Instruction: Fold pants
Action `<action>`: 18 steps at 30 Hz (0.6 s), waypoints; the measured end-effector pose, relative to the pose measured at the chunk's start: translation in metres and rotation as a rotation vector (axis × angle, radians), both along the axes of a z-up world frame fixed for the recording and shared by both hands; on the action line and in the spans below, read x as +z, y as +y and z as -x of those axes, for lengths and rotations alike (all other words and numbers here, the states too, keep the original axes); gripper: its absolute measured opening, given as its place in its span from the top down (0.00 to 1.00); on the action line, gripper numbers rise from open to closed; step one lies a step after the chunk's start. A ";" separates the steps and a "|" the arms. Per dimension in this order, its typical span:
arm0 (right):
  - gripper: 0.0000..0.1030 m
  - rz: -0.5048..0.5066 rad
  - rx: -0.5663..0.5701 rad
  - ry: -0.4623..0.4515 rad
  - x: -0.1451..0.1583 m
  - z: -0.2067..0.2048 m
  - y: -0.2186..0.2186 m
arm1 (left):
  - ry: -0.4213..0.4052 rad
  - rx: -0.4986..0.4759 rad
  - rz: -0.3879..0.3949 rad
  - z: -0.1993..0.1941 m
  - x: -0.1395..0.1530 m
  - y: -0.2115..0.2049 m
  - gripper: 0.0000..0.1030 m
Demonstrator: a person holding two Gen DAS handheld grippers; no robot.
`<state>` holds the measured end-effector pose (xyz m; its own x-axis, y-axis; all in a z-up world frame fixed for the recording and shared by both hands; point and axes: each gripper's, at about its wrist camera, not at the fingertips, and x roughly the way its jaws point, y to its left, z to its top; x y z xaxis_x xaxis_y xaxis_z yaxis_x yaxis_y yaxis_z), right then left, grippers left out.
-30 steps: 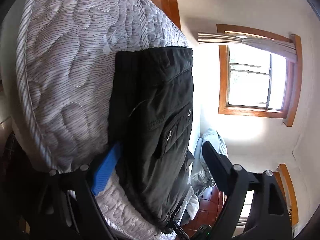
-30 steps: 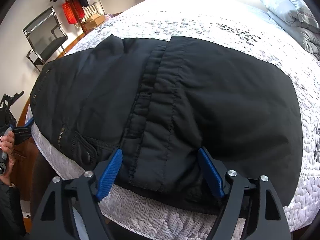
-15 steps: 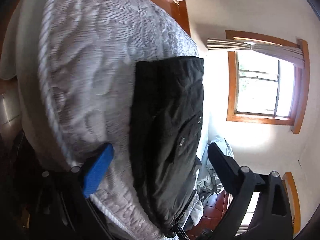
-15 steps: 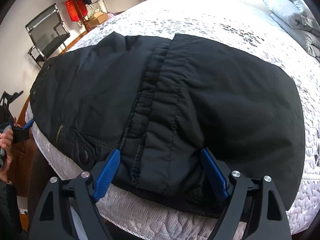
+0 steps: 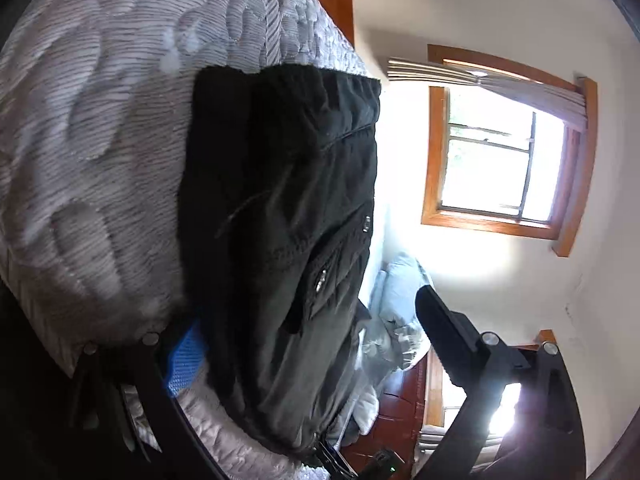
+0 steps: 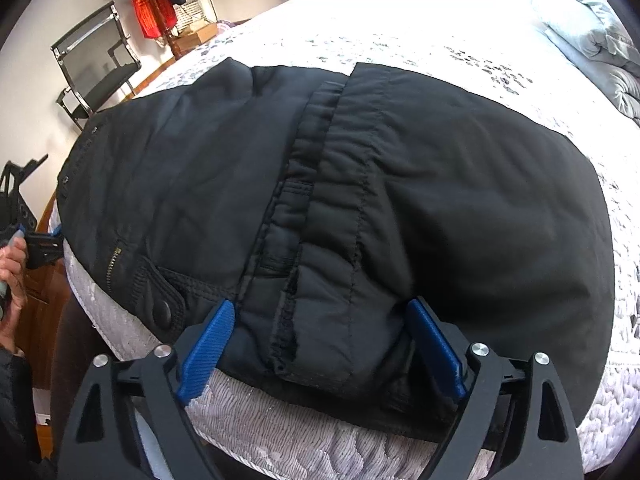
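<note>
Black pants [image 6: 360,200] lie folded on the quilted mattress [image 6: 400,40], with a snap pocket and a zip at the near left edge. They also show in the left wrist view [image 5: 280,220]. My right gripper [image 6: 320,336] is open, its blue-padded fingers [image 6: 208,344] straddling the near hem of the pants at the bed edge. My left gripper [image 5: 308,332] is open at the pants' end; one blue pad [image 5: 184,356] is against the mattress beside the cloth, the other finger [image 5: 448,336] is in the air.
A grey folded duvet [image 6: 592,32] lies at the far right of the bed. A black chair [image 6: 96,68] and a red bag [image 6: 154,16] stand by the wall. A wood-framed window [image 5: 504,168] shows in the left wrist view.
My left gripper has moved in against the end of the pants, its blue pad now tucked beside the cloth. My right gripper has edged slightly forward over the hem.
</note>
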<state>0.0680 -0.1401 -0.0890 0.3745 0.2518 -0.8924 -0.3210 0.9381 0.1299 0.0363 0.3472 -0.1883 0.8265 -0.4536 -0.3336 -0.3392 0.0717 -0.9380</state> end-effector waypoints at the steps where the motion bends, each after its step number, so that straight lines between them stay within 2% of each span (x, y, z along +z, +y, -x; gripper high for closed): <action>1: 0.11 0.007 0.004 -0.003 -0.001 0.000 0.001 | 0.010 -0.002 -0.013 -0.004 0.001 -0.002 0.09; 3: 0.10 0.020 0.012 -0.008 -0.002 0.001 0.005 | 0.051 -0.014 -0.050 -0.014 0.004 -0.007 0.13; 4: 0.10 0.026 0.016 -0.010 -0.002 0.001 0.006 | 0.083 -0.016 -0.075 -0.016 0.005 -0.008 0.31; 5: 0.10 0.026 0.017 -0.011 -0.002 0.001 0.006 | 0.129 -0.021 -0.099 -0.017 0.004 -0.009 0.56; 6: 0.10 0.023 0.017 -0.010 -0.002 0.001 0.006 | 0.163 -0.025 -0.109 -0.019 0.002 -0.010 0.62; 9: 0.10 0.012 0.017 -0.009 -0.001 0.000 0.004 | 0.166 0.004 -0.072 -0.016 -0.003 -0.012 0.73; 11: 0.10 0.006 0.018 -0.009 -0.001 -0.001 0.003 | 0.162 0.023 -0.088 -0.017 0.005 -0.016 0.81; 14: 0.10 -0.007 0.017 -0.009 0.000 -0.001 -0.001 | 0.136 0.021 -0.195 -0.021 0.032 -0.027 0.85; 16: 0.10 -0.018 0.014 -0.010 0.000 0.001 -0.008 | 0.076 -0.007 -0.275 -0.029 0.056 -0.039 0.86; 18: 0.11 -0.034 0.007 -0.010 0.001 0.001 -0.014 | 0.023 -0.035 -0.322 -0.035 0.075 -0.049 0.86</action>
